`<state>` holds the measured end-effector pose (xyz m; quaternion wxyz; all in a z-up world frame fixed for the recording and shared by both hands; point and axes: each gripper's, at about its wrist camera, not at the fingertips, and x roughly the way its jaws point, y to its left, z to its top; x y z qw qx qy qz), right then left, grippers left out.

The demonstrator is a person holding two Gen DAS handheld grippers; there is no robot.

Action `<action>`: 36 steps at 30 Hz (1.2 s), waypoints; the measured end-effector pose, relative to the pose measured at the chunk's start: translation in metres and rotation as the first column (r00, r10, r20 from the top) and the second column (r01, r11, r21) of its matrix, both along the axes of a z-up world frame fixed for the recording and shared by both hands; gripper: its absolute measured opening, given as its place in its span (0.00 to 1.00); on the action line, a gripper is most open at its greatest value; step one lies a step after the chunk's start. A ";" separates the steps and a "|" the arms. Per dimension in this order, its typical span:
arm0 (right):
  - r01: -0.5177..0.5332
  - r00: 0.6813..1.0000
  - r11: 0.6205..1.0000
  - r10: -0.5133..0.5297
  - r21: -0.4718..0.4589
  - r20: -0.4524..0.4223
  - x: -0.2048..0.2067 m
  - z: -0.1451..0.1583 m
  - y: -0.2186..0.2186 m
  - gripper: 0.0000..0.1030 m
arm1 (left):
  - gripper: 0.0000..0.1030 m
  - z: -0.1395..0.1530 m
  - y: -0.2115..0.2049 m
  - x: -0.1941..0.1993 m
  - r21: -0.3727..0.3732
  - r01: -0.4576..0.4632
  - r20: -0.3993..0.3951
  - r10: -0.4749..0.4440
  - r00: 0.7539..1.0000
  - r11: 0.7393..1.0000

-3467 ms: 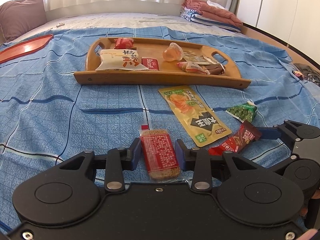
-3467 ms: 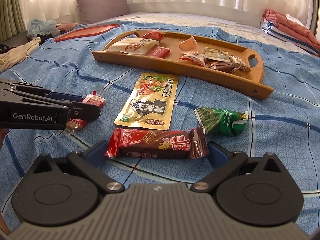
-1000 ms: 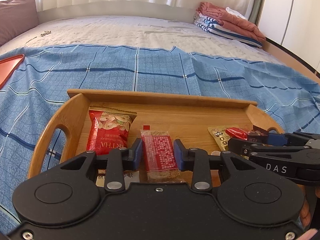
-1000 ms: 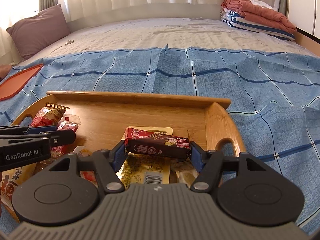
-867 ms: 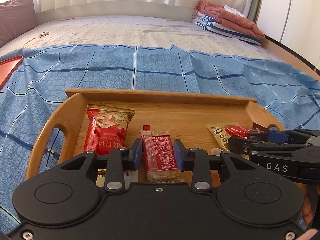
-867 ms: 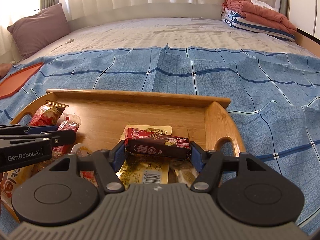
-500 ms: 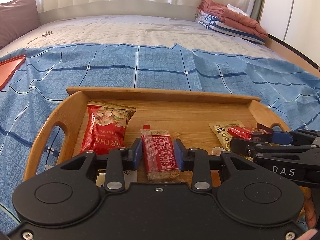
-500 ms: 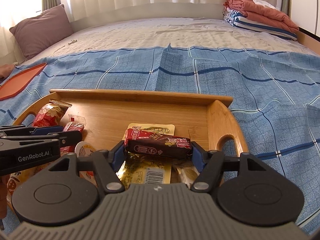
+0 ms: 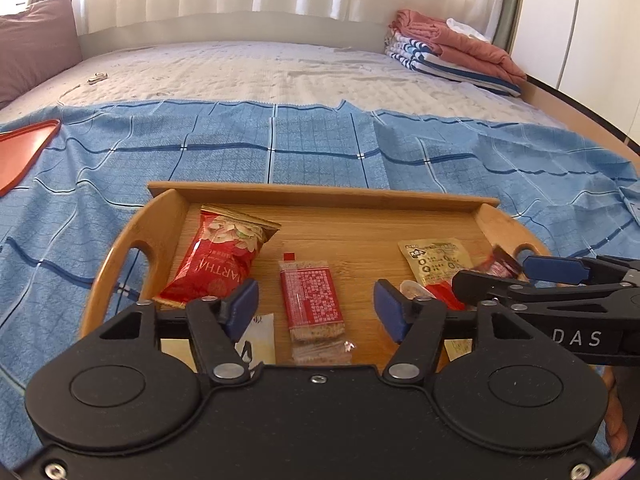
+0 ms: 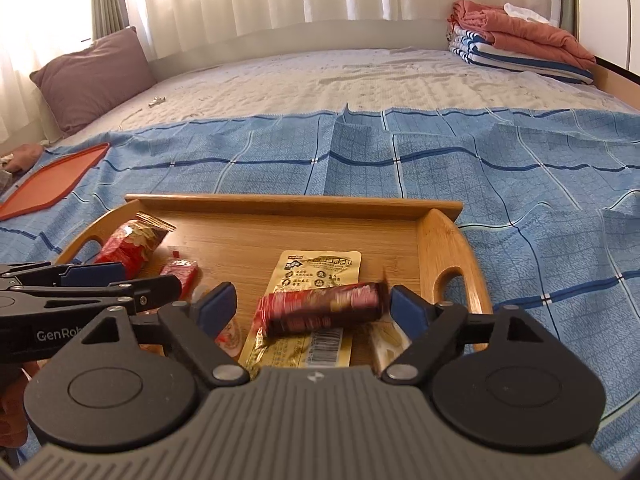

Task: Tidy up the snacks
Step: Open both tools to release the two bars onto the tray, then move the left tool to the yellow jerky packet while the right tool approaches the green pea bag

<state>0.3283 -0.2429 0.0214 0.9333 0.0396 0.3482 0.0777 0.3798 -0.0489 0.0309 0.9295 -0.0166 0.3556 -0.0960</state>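
Observation:
A wooden tray (image 9: 320, 197) lies on the blue checked cloth. My left gripper (image 9: 315, 308) hovers over it, jaws opening. The red cracker bar (image 9: 311, 300) lies flat on the tray between the pads, touched by neither. A red nut packet (image 9: 216, 260) lies to its left and a yellow packet (image 9: 436, 258) to its right. My right gripper (image 10: 312, 304) is over the tray's right half, jaws opening. The dark red chocolate bar (image 10: 320, 309) is blurred and loose between the pads, above the yellow packet (image 10: 316, 272). The left gripper (image 10: 148, 278) shows at that view's left edge.
An orange-red flat tray (image 10: 52, 184) lies on the cloth far left. Folded blankets (image 10: 520, 44) sit at the back right of the bed and a pillow (image 10: 92, 76) at the back left. A jelly cup (image 10: 230, 332) and a white packet (image 9: 256, 336) lie in the tray's near part.
Both grippers have opened. The cracker bar has left the left pads and lies on the tray. The chocolate bar has come free of the right pads and tilts, blurred.

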 end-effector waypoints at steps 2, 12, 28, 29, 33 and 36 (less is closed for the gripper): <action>-0.002 1.000 1.000 0.002 0.009 0.012 -0.009 0.005 -0.001 0.88 | 0.73 0.006 0.004 -0.011 -0.001 0.001 0.015 -0.001 1.000 1.000; -0.031 0.997 1.000 0.031 -0.006 0.076 -0.065 0.037 -0.005 0.93 | 0.84 0.047 0.014 -0.078 0.014 0.049 0.098 -0.050 0.994 0.999; -0.101 0.985 0.992 0.110 -0.072 0.130 -0.174 0.042 -0.015 0.99 | 0.87 0.043 -0.002 -0.186 0.052 0.167 0.083 -0.171 0.982 0.985; -0.102 0.985 0.992 0.111 -0.077 0.130 -0.181 0.039 -0.017 0.99 | 0.87 0.039 -0.003 -0.191 0.044 0.168 0.072 -0.171 0.983 0.985; -0.095 0.987 0.992 0.104 -0.079 0.122 -0.201 0.027 -0.027 1.00 | 0.87 0.022 -0.009 -0.200 0.010 0.163 0.024 -0.163 0.986 0.987; -0.093 0.988 0.991 0.105 -0.101 0.114 -0.213 0.016 -0.032 1.00 | 0.87 0.011 -0.013 -0.201 0.003 0.150 -0.003 -0.150 0.989 0.989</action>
